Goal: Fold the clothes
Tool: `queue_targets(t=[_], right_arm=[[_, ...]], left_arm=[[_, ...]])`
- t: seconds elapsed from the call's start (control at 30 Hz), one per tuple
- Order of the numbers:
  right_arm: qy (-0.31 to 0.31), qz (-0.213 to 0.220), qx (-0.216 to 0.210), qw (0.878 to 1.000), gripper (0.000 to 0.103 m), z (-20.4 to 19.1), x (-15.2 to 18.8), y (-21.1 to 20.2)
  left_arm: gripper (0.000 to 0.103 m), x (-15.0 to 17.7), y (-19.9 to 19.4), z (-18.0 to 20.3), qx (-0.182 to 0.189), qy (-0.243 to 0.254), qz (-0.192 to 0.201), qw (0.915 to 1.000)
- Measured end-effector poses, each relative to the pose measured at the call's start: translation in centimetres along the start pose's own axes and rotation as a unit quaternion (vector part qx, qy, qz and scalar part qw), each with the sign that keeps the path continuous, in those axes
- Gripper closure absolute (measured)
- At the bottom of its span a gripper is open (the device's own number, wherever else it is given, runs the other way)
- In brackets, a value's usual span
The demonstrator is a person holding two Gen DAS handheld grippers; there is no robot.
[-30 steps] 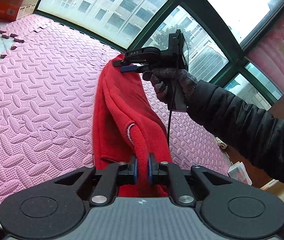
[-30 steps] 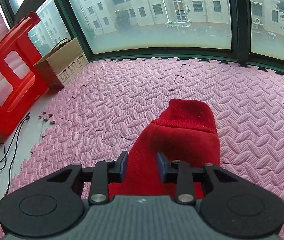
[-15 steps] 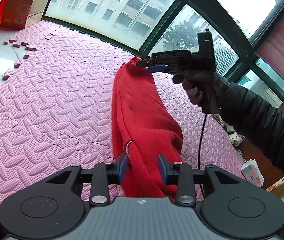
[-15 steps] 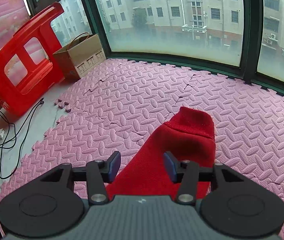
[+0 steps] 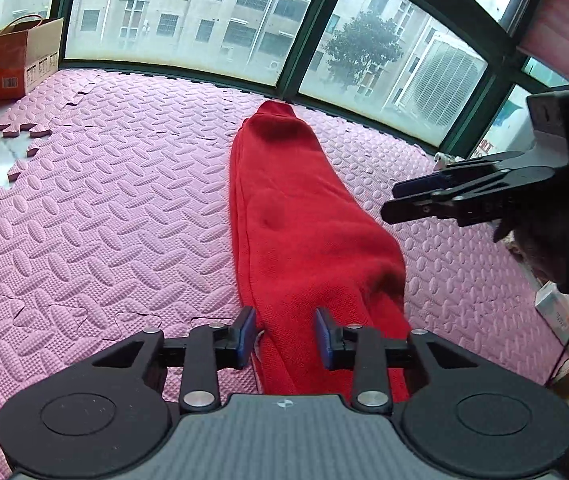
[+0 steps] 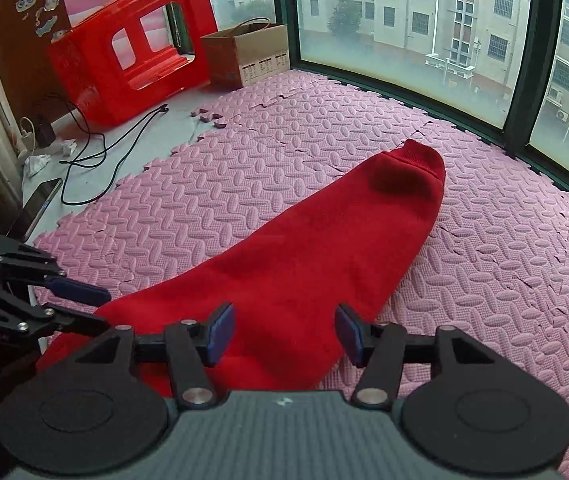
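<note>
Left wrist view: near end of the red garment (image 5: 304, 232) is hidden behind the left gripper (image 5: 284, 332), jaws closing, pads clear of cloth. Garment folded long and narrow on pink mat (image 5: 124, 220). Right gripper (image 6: 284, 334) opening, empty.

Bright overcast daylight from windows (image 5: 188, 20), soft shadows, sharp focus, fisheye-bent edges

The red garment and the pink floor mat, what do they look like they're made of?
Red garment: probably knitted fabric, matte; fine knit texture and a ribbed band at its far end. Pink floor mat: likely foam, matte; embossed oval pattern and jigsaw edges between tiles.
</note>
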State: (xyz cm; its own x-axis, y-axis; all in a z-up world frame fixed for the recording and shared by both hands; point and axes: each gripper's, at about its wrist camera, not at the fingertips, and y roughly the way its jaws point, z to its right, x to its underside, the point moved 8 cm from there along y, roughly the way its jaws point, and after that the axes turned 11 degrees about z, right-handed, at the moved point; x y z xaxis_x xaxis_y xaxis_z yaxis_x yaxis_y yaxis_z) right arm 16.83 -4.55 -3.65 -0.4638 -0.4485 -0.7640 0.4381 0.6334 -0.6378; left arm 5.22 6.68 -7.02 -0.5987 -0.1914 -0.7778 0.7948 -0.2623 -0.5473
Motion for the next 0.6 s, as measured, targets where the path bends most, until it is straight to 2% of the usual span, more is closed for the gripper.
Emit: queue_targets(t=[0.1, 0.23, 0.3, 0.43, 0.53, 0.6], right_arm=[[0.009, -0.006, -0.015, 1.000, 0.047, -1.3, 2.4, -0.9], [0.031, -0.016, -0.021, 0.999, 0.047, -0.9, 5.1, -1.4], [0.045, -0.015, -0.020, 0.999, 0.046, -0.2, 5.4, -1.3], [0.084, -0.005, -0.048, 0.995, 0.042, 1.8, 5.3, -0.1], [0.096, 0.001, -0.068, 0.993, 0.035, 2.3, 5.1, 1.2], [0.106, 0.005, -0.089, 0.990, 0.035, 2.3, 5.0, 2.0]], left_arm=[[0.071, 0.2, 0.4, -0.2, -0.008, 0.009, -0.010, 0.9999], [0.073, -1.1, -0.1, 0.3, -0.005, 0.021, -0.001, 0.9998], [0.073, -2.0, -0.1, 0.8, -0.001, 0.026, 0.007, 0.9996], [0.073, -3.1, 1.0, 1.6, 0.004, 0.039, 0.011, 0.9992], [0.073, -3.1, 2.6, 1.6, 0.007, 0.038, -0.003, 0.9993], [0.073, -2.9, 3.6, 1.5, 0.008, 0.034, -0.015, 0.9993]])
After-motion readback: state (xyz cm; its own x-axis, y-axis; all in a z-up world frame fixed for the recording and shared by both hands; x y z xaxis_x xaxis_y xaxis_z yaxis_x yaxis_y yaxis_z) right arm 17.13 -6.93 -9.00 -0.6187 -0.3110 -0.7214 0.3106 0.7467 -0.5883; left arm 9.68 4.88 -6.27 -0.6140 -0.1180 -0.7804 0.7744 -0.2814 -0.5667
